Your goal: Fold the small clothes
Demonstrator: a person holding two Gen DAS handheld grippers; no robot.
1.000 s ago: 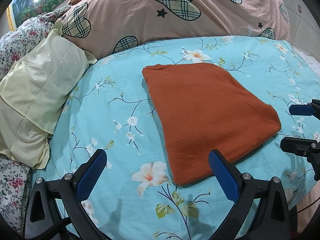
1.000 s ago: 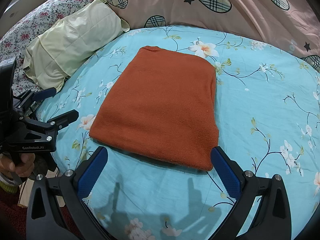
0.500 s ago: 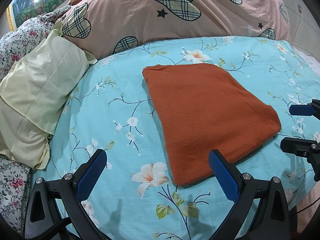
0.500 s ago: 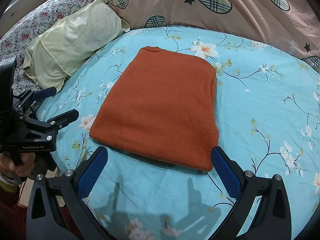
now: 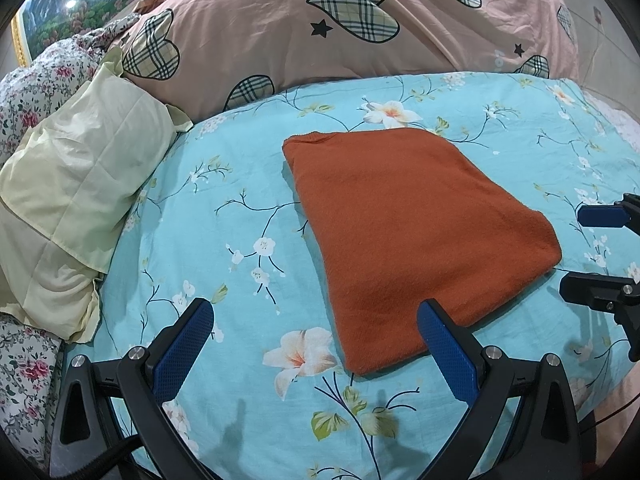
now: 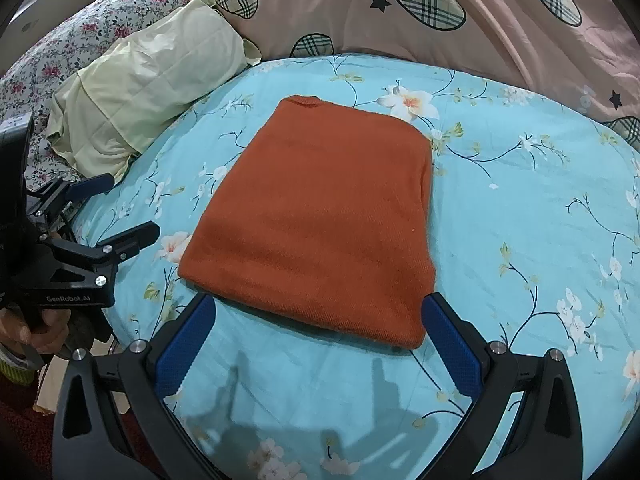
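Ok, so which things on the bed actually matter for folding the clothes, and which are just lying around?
Part of the job:
- orange garment, lying folded flat on the sheet
- left gripper, open, holding nothing
- right gripper, open, holding nothing

Just lying about:
- pale yellow pillow
- pink duvet
- floral blanket
- picture

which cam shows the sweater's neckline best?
Right wrist: the orange sweater lies centred, and its ribbed neckline at the far edge is unobstructed. Left wrist shows the same neckline off to the side and more distorted.
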